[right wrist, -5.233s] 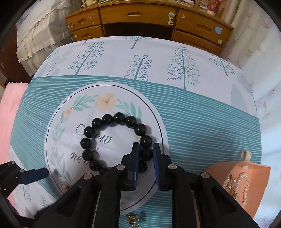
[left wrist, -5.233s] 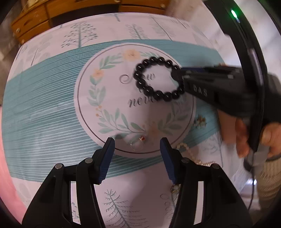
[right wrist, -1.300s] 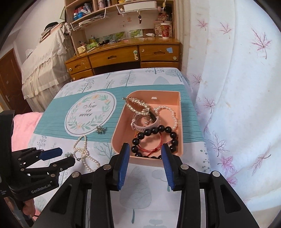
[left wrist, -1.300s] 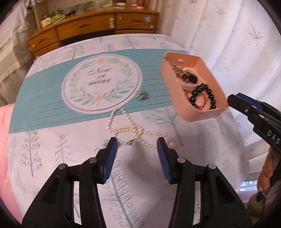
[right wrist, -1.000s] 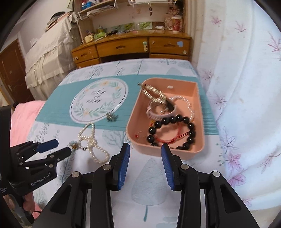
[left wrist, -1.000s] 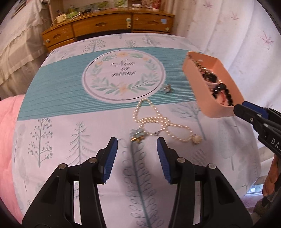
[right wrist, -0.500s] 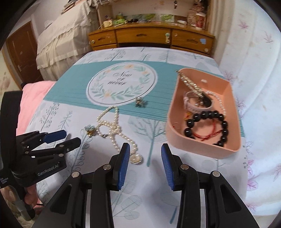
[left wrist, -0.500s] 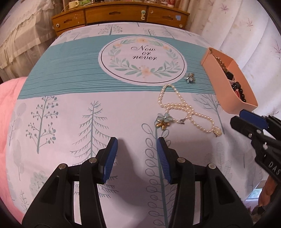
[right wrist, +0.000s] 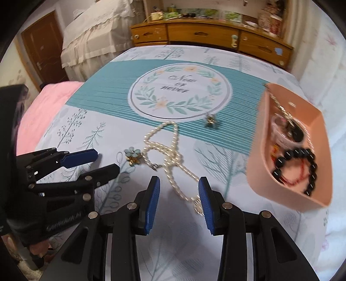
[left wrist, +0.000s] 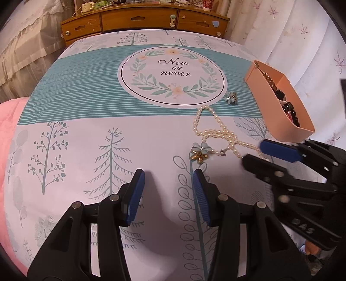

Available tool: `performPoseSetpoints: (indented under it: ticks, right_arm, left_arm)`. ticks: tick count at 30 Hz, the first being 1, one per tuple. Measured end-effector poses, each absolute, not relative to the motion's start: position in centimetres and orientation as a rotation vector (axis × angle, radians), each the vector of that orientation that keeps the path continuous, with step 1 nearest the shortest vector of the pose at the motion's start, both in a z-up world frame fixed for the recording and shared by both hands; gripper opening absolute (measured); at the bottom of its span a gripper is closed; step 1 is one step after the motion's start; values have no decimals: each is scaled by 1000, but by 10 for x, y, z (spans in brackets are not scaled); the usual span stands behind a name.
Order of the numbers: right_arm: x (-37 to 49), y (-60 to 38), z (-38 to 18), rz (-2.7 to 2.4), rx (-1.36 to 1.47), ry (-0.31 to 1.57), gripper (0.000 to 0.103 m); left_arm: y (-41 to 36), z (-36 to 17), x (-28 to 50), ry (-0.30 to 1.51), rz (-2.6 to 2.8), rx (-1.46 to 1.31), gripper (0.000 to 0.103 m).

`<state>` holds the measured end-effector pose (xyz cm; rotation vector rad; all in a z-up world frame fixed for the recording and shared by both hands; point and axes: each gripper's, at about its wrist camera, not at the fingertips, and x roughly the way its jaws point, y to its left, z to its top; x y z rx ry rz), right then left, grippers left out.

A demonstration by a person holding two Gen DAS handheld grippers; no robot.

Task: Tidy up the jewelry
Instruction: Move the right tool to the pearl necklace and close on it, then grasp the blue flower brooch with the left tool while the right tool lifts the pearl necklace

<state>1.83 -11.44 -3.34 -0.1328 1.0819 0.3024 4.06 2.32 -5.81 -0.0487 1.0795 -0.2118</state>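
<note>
**Both grippers spread above pearl necklace; tray at table's right edge**

While both grippers angle down toward the table, neither holds anything. The right gripper (right wrist: 179,195) has its jaws spread, and the near end of the pearl necklace (right wrist: 170,151), with its round pendant (right wrist: 198,206), lies on the cloth between the blue pads, the pendant close to the right-hand pad; contact cannot be confirmed. The left gripper (left wrist: 166,194) is likewise spread, over bare cloth, just short of the blue flower brooch (left wrist: 201,150).

The necklace lies in a twisted loop, its long axis running from the pendant away toward the printed medallion, the far loop reaching the teal band. The flower brooch sits at its left flank, by the clasp.

A second small brooch (left wrist: 231,97) rests apart on the teal stripes at the medallion's rim. The pink tray (right wrist: 259,155) stands to the right near the table edge, holding a black bead bracelet (right wrist: 296,170) and other pieces that are blurred. Open cloth separates necklace and tray.

The tablecloth (left wrist: 75,121) is free to the left and near side. A wooden dresser (left wrist: 138,20) stands beyond the far edge.
</note>
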Motion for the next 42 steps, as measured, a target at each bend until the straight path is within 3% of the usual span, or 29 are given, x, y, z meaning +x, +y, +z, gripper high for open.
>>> performPoseSetpoints:
  ticks: [8,13,14,17,35,37,39,42]
  right_arm:
    - [43,-88,-46,321,-211,1070,38]
    - [39,-85,-50,367,-235,1041,24]
    - [37,-84,-50,379,-240,1036,16]
    - [34,-85,-50,379,-229,1035,5]
    - [-6,-144,14,354,-19,895,5]
    - [-9,-149,21,348,-12,878,5]
    - [-12,-153,25,341,-3,867,5]
    - [-15,-158,28,337,9,864,5]
  left_arm:
    - [30,-56,39,1067,-202,-71,43]
    - [29,-54,39,1057,-217,-77,43]
    - [27,-55,39,1058,-225,-74,43]
    - [23,-54,39,1058,-246,-71,43]
    - [-2,-59,59,1043,-291,-48,43]
    - [-6,-60,59,1034,-289,-28,40]
    - [-10,-60,58,1027,-289,-9,24]
    - [-11,-60,59,1019,-291,-3,17]
